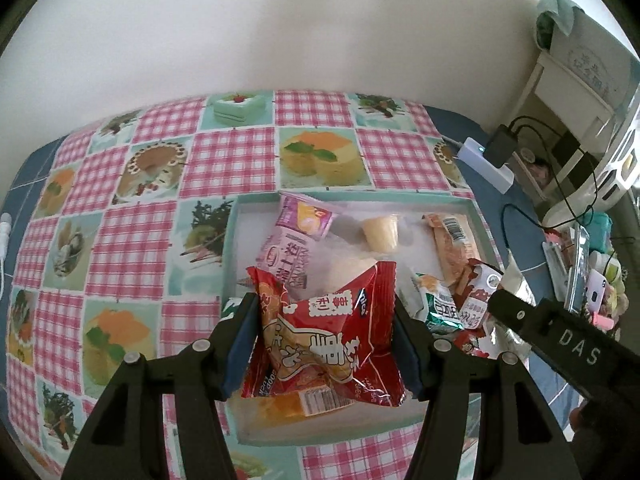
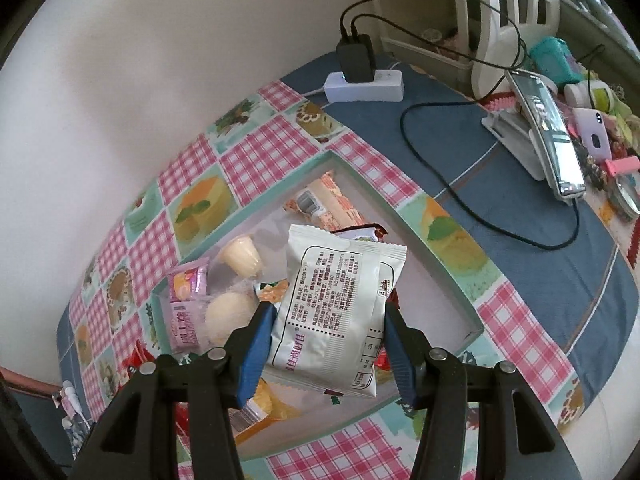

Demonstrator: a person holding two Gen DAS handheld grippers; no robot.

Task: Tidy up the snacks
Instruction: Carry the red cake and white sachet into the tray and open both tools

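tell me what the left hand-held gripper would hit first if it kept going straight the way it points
Holding the red snack packet, the left hand-held gripper points down into the tray. It would probably meet the pink-and-white packet first, though depth is unclear.

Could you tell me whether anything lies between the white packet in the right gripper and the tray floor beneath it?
Yes. The right gripper holds the white packet above the tray, but other snacks lie under it: a yellow-orange packet and red wrappers, so it would land on those.
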